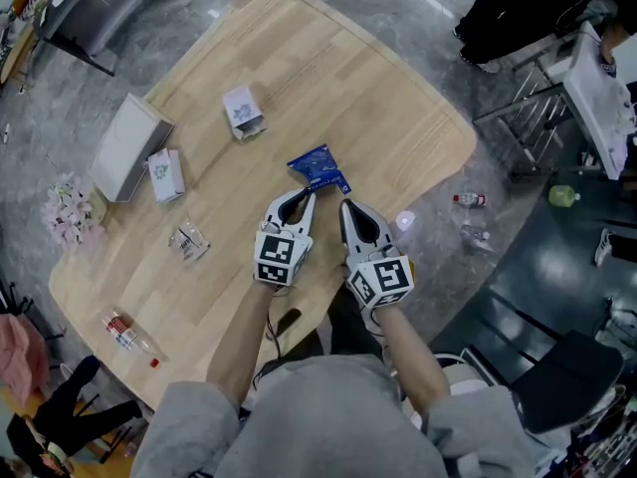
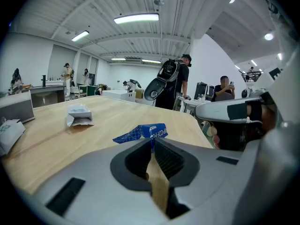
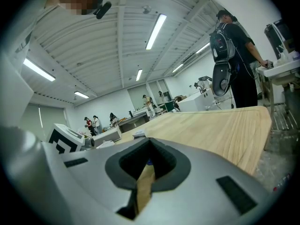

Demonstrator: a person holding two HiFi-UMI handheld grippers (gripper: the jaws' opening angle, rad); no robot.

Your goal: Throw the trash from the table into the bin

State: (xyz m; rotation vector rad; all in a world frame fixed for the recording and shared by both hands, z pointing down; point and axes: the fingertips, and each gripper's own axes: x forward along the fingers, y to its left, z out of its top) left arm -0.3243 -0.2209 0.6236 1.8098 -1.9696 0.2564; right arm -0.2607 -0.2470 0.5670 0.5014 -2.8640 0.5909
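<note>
Grey jaws of the left gripper (image 1: 301, 195) stand together on a corner of the blue wrapper (image 1: 318, 166). The wrapper lies on the table (image 1: 299, 58) near its middle, toward the person's edge. The right gripper (image 1: 345, 205) also has its jaws together, tips at the wrapper's other near corner; whether it grips cannot be told. The left pinch looks thin, so a quick lift could slip the foil free, or the two grippers pulling apart could tear it. Only the left gripper view shows blue caught between the jaws. Only the head view shows the other litter: a small carton (image 1: 242, 112) toward the far-left edge and a bottle (image 1: 127, 334) by the near-left corner. No bin shows.
</note>
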